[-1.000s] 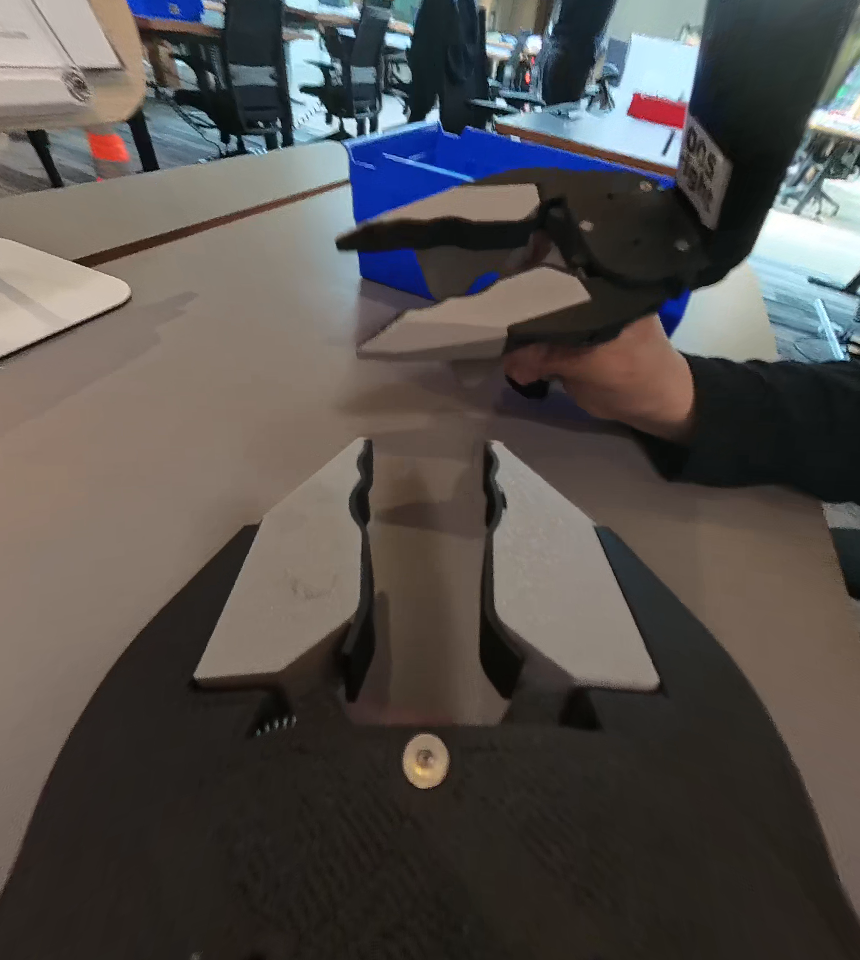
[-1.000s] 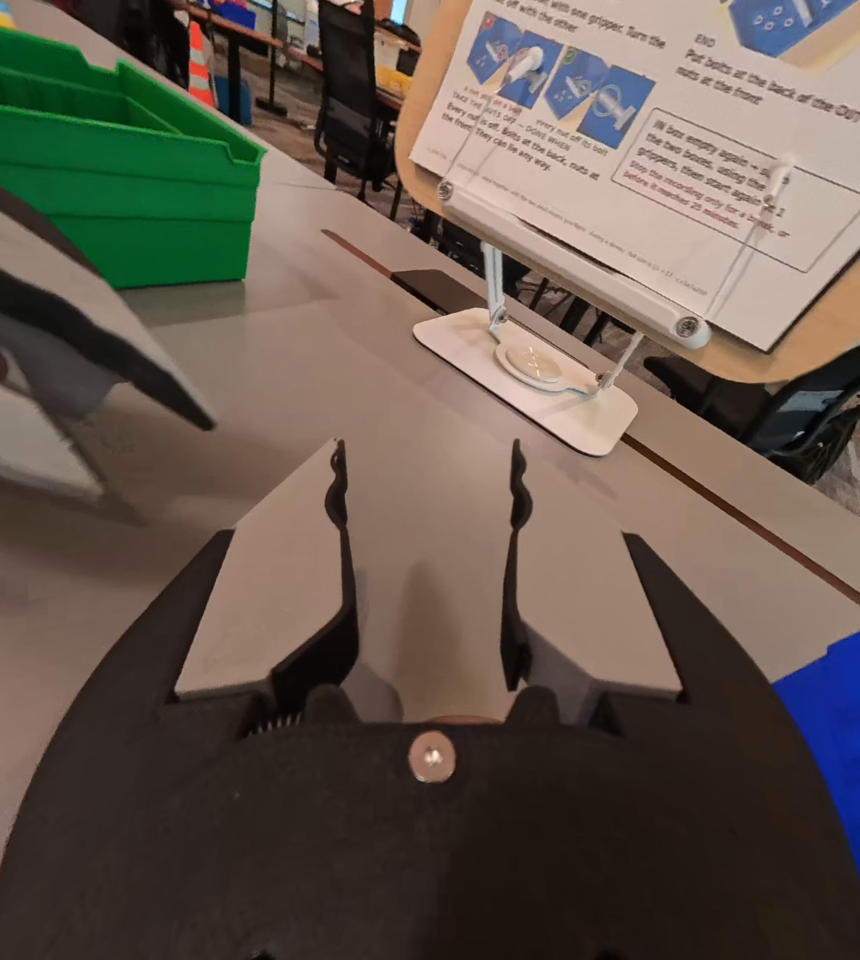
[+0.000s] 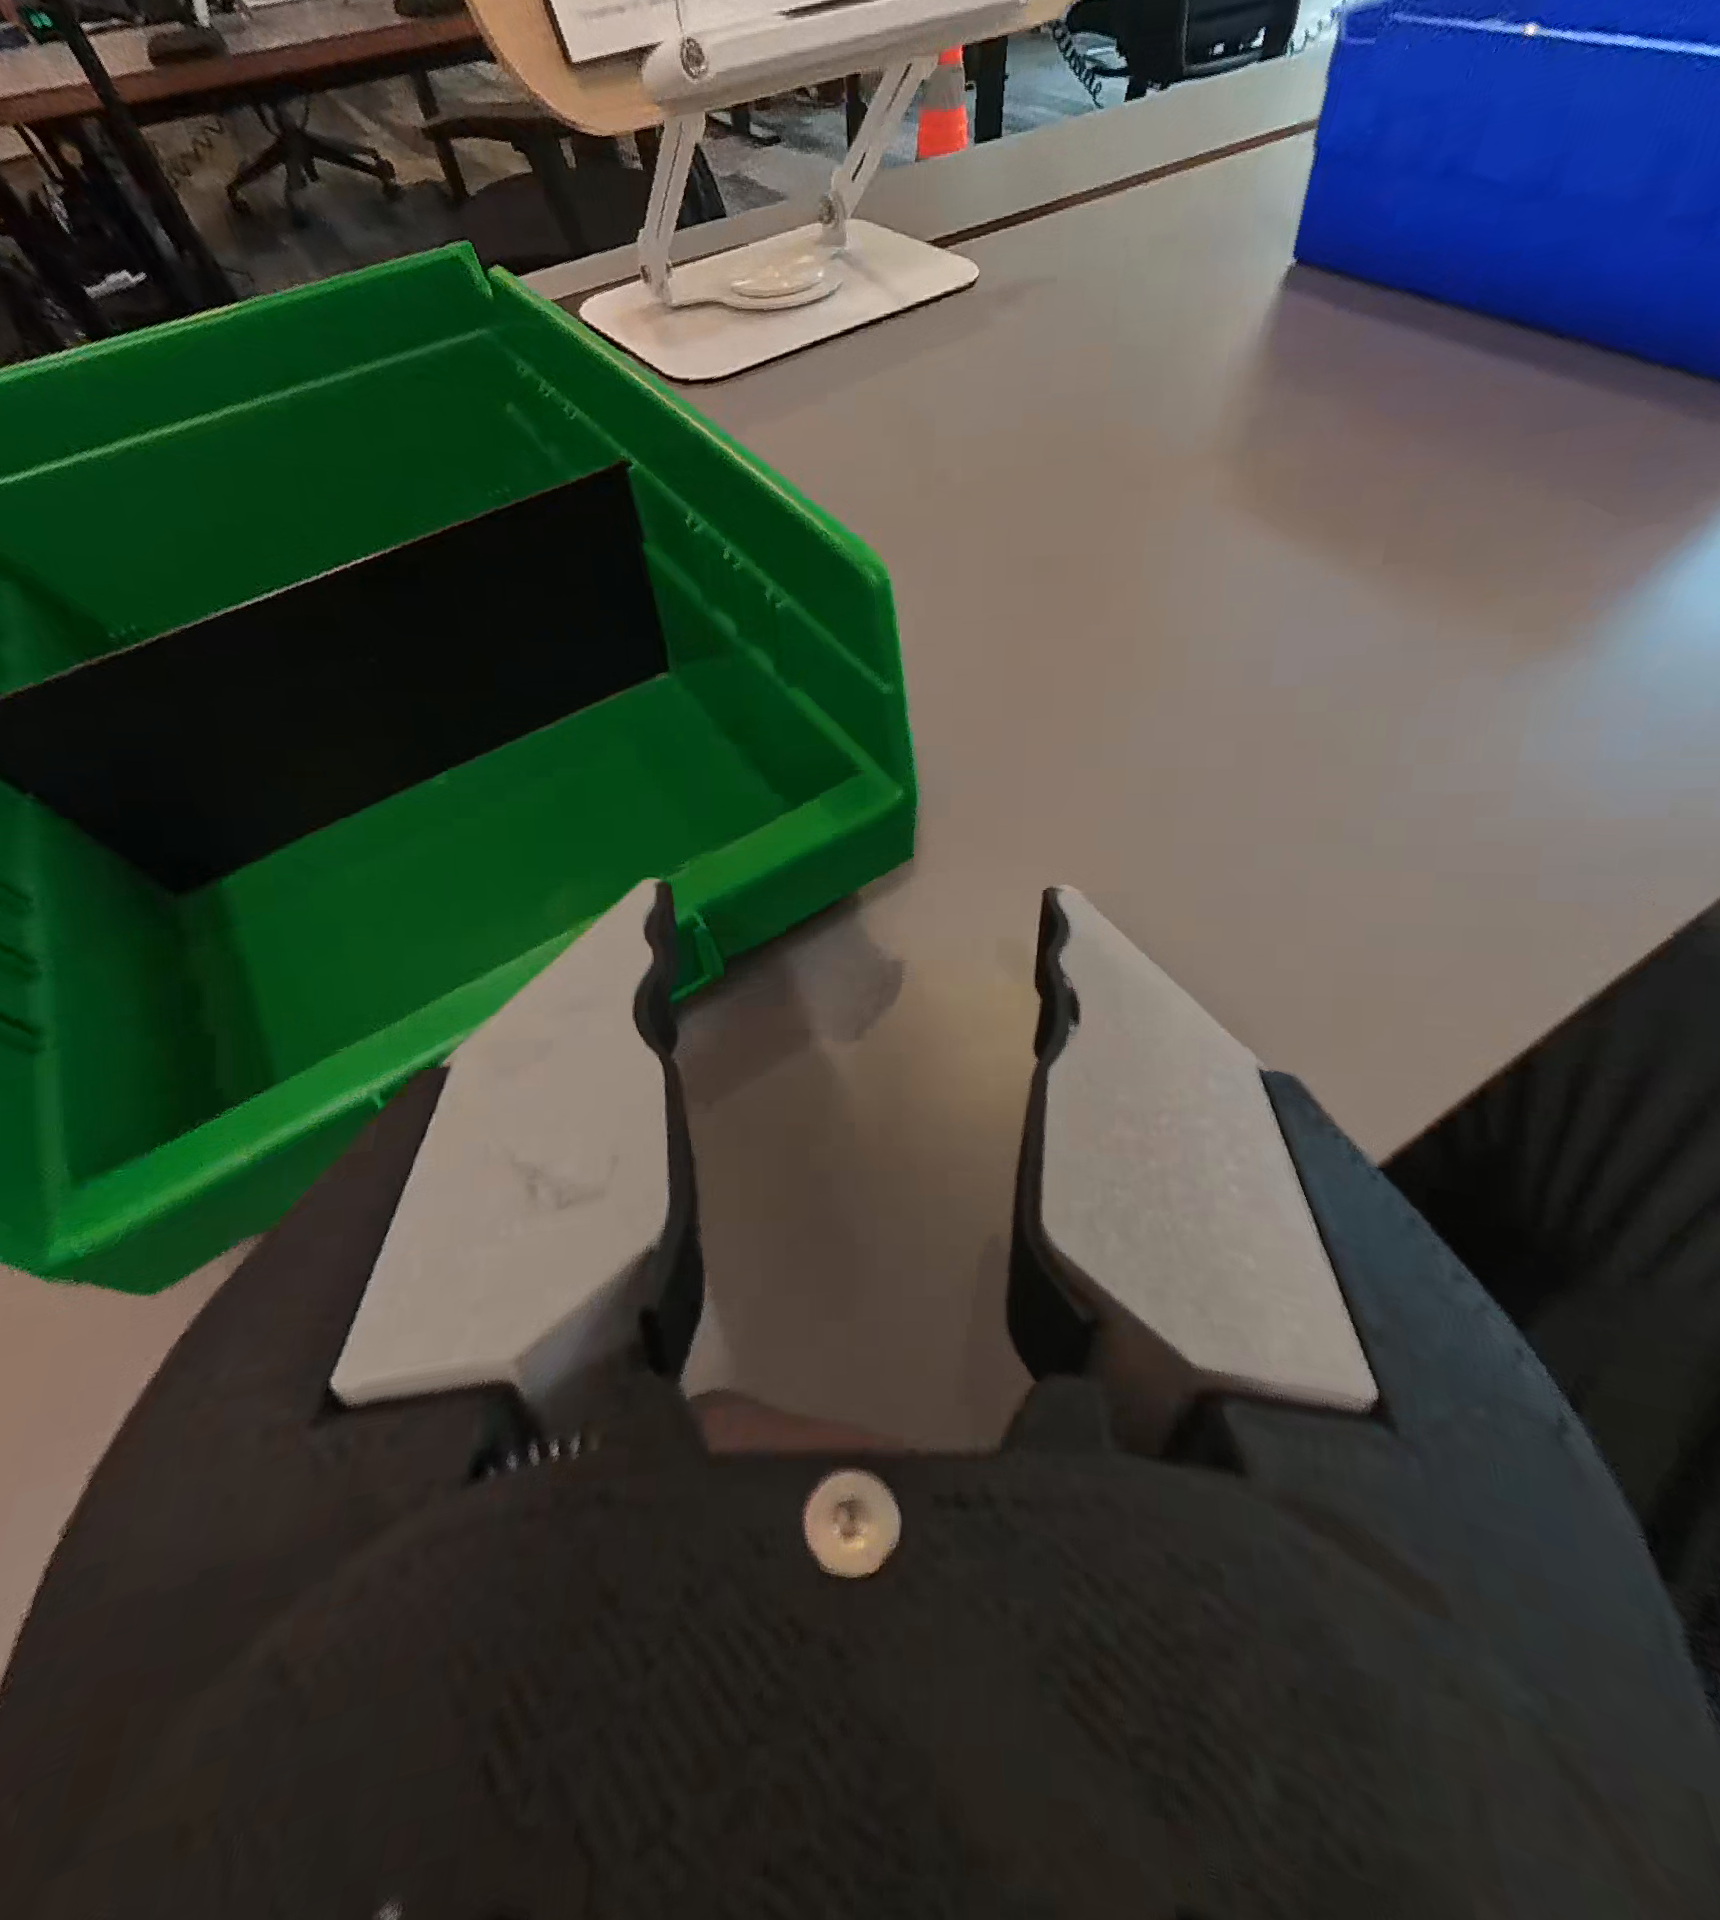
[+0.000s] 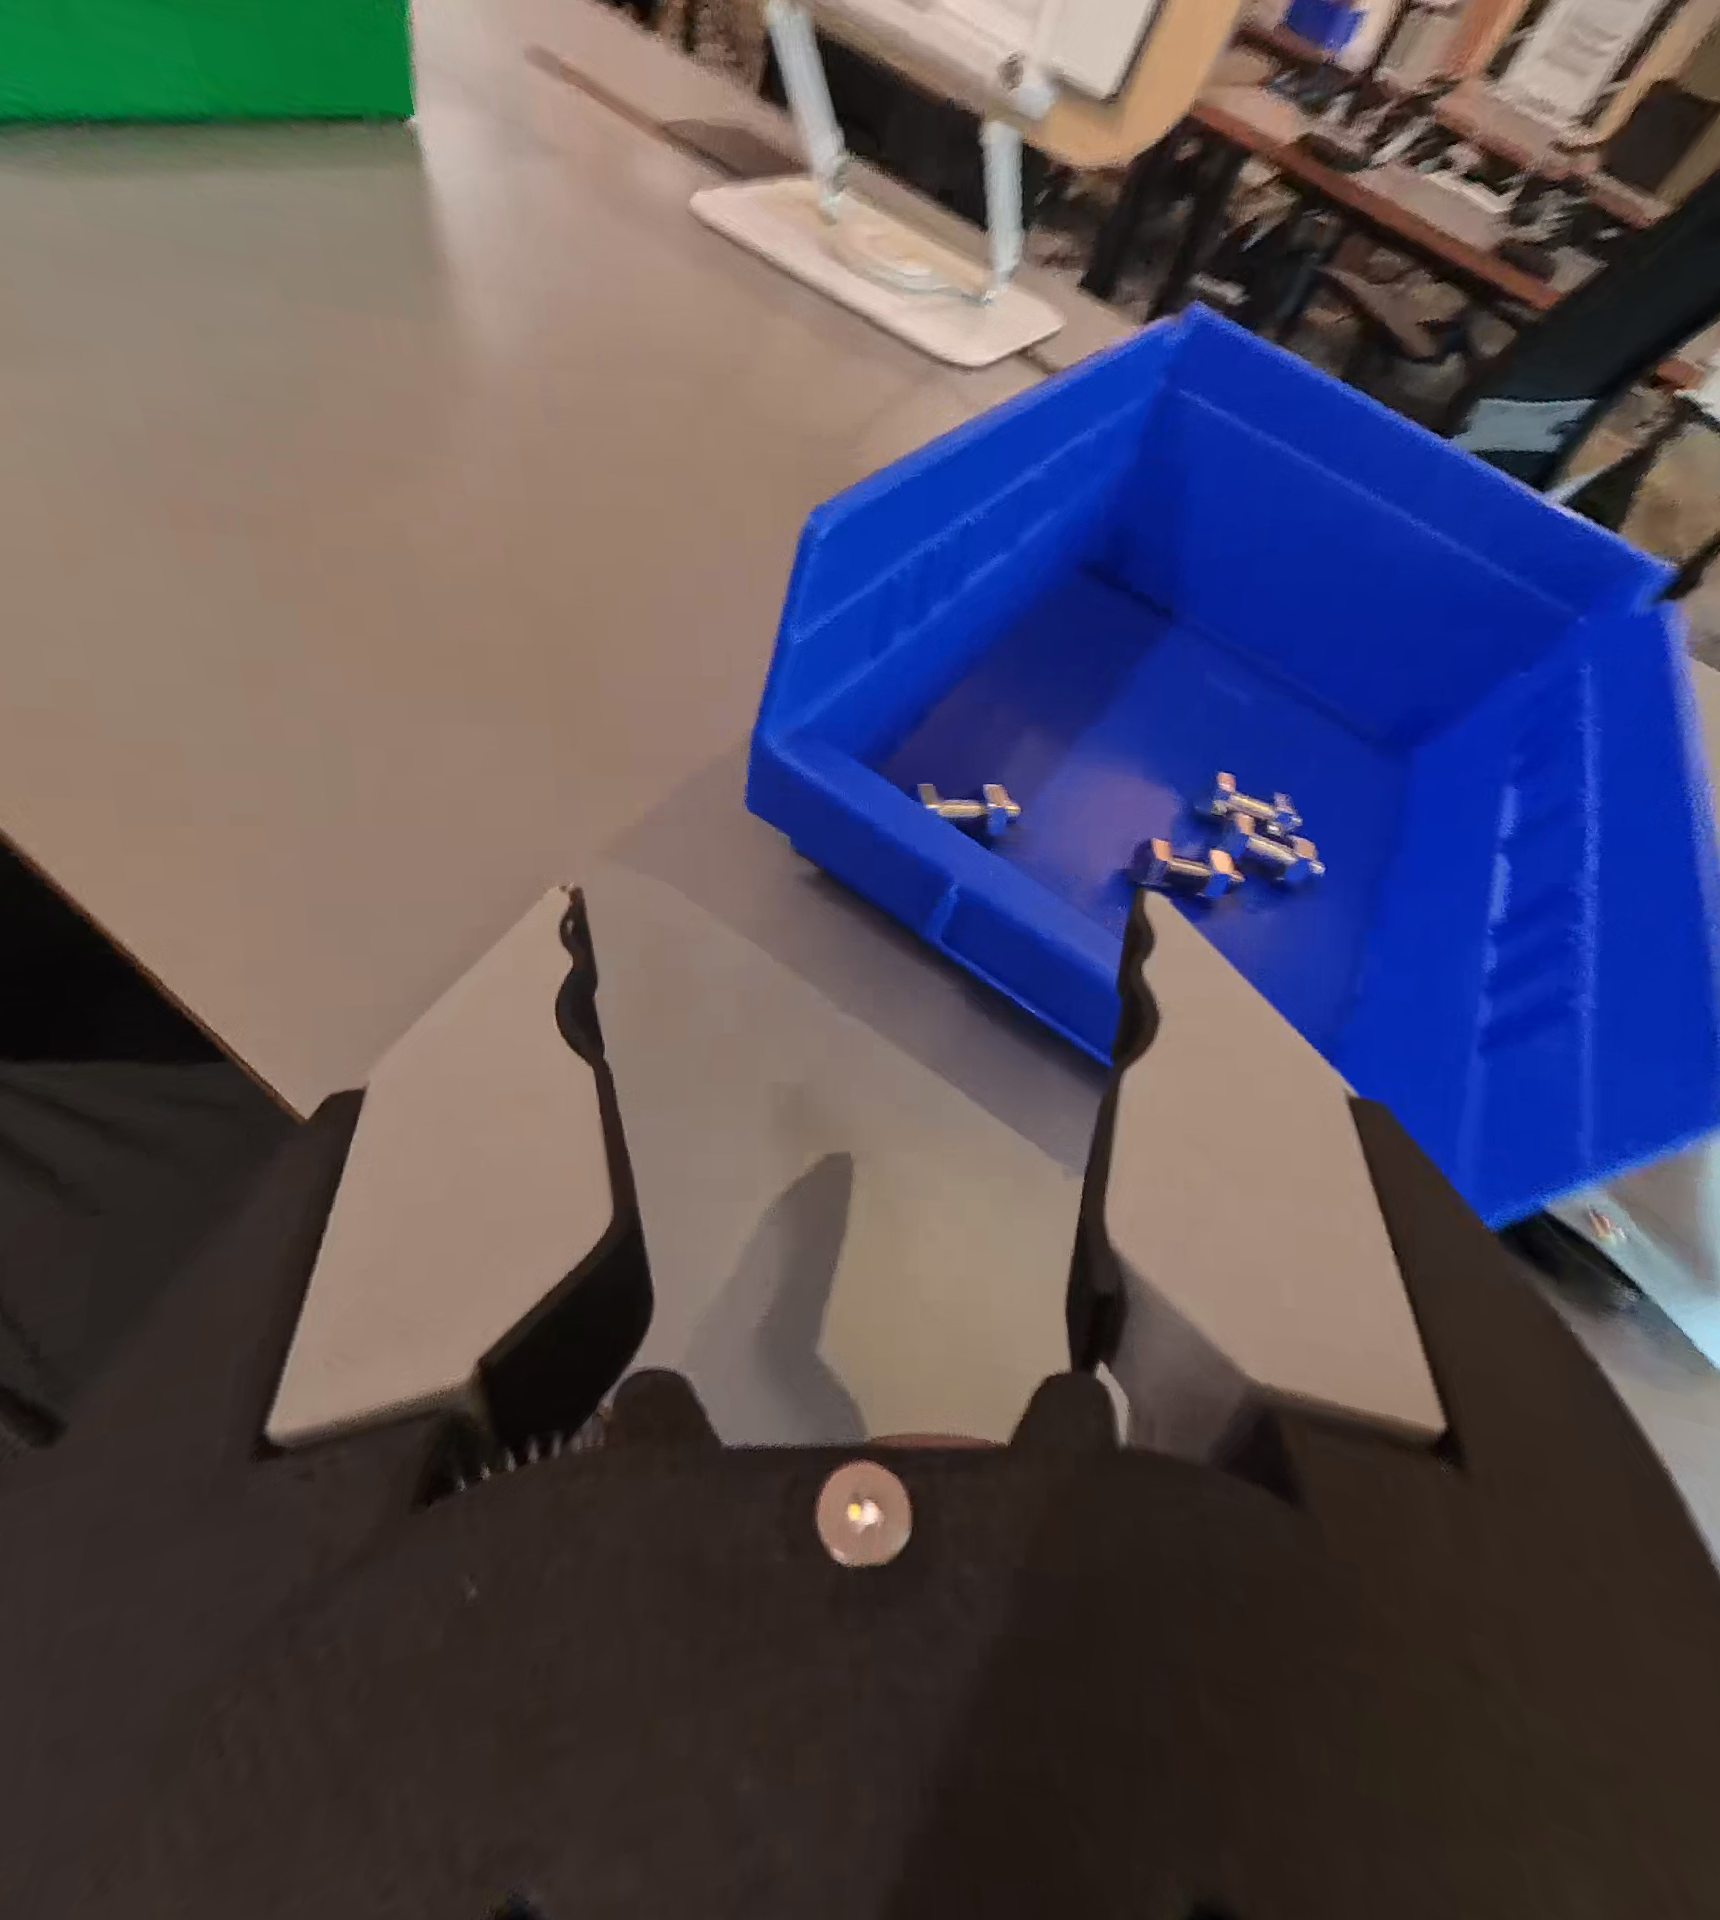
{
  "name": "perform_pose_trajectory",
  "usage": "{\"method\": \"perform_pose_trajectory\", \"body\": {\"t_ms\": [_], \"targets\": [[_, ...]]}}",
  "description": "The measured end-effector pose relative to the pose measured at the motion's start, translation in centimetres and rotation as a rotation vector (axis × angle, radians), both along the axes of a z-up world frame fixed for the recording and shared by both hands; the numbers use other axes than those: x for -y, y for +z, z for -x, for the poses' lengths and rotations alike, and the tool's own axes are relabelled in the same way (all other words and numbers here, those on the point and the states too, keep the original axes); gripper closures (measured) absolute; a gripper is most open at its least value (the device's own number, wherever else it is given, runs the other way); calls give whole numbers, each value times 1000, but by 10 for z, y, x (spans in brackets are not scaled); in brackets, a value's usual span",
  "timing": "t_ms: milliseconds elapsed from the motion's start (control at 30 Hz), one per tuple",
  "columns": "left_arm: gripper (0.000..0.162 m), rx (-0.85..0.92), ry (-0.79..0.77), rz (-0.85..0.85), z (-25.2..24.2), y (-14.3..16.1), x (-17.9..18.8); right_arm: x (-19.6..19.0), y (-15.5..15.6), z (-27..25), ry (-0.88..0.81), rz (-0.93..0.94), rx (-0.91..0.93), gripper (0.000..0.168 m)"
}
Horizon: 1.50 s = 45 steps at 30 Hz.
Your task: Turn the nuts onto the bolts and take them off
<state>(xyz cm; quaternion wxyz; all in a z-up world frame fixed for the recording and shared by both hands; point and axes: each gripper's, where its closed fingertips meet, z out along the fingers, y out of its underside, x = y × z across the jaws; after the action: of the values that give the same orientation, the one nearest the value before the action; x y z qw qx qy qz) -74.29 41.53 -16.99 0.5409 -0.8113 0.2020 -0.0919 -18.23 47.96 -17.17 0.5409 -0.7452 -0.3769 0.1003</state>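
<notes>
Left gripper [image 3: 851, 935], jaws apart and empty, hovers beside the green bin [image 3: 399, 748] with its black divider [image 3: 316, 675]. Right gripper [image 4: 851, 935] — jaws apart — faces the blue bin [image 4: 1251, 582] holding nutted bolts [image 4: 1220, 831]; no writing legible.

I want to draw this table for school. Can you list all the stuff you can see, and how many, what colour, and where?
Green bin: one, green with a black divider inside, no parts seen in it, on the table's left.
Blue bin: one, blue, on the table's right.
Bolts with nuts: about four, silvery, on the blue bin's floor near its low front.
Stand: one, white, holding a tan board with a sheet, at the table's back.
Table: one, grey.
Left gripper: open, beside the green bin.
Right gripper: open, in front of the blue bin.
</notes>
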Motion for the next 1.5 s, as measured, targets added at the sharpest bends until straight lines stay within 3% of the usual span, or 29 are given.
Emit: {"method": "perform_pose_trajectory", "body": {"t_ms": [100,200,267,367,433,500,1133,1300,1500], "targets": [[81,-56,-36,45,-5,-9,-18,-13,-11,19,71,28,146,73],[80,-163,-69,97,-8,-23,-36,-34,-19,33,92,89,207,77],[81,-236,-90,143,-9,-35,-44,-43,-30,37,119,153,259,89],[94,-324,-127,185,-10,-48,-51,-52,-50,35,132,223,351,101],[110,-356,-145,190,-9,-51,-55,-58,-52,32,125,193,405,118],[117,-365,-141,189,-7,-50,-59,-56,-54,32,138,201,413,125],[130,-380,-253,327,-11,-51,-51,-35,-55,46,237,251,517,136],[133,-327,-260,258,-19,-38,-53,-34,-55,51,226,213,517,137],[139,-45,-300,108,-26,25,-49,-18,-54,66,294,201,533,140]]}}
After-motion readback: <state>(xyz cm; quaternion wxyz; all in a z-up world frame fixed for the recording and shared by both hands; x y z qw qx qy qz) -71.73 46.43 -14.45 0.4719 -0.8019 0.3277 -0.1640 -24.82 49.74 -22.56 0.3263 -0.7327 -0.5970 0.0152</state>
